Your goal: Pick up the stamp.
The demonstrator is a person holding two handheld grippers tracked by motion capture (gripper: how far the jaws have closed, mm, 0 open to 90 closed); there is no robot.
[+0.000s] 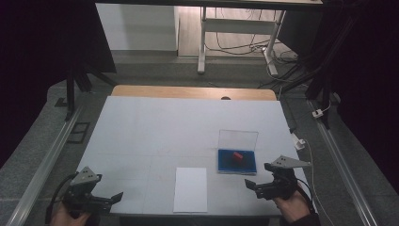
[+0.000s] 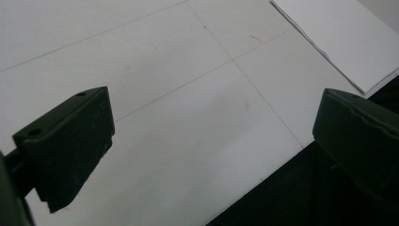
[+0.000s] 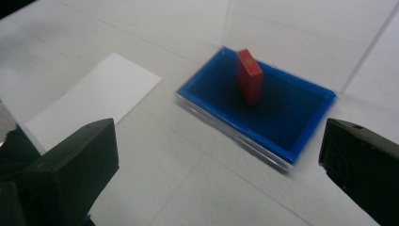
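Observation:
A shallow blue box (image 1: pixel 226 162) lies on the white table top at the front right, its clear lid (image 1: pixel 238 139) standing open behind it. A small red block (image 1: pixel 237 156) stands tilted inside the box. In the right gripper view the red block (image 3: pixel 249 75) leans on edge in the blue box (image 3: pixel 287 122). My right gripper (image 1: pixel 258 175) is open just in front of and right of the box, touching nothing; its jaws stand wide apart (image 3: pixel 216 165). My left gripper (image 1: pixel 113 200) is open at the front left edge, empty (image 2: pixel 211 141).
A white sheet of paper (image 1: pixel 190 189) lies at the front middle, between the grippers, also seen as the paper (image 2: pixel 339 37) and the paper (image 3: pixel 94 103). The table's front edge (image 2: pixel 263 183) runs right under the left gripper. Wooden table edge (image 1: pixel 193 92) lies at the back.

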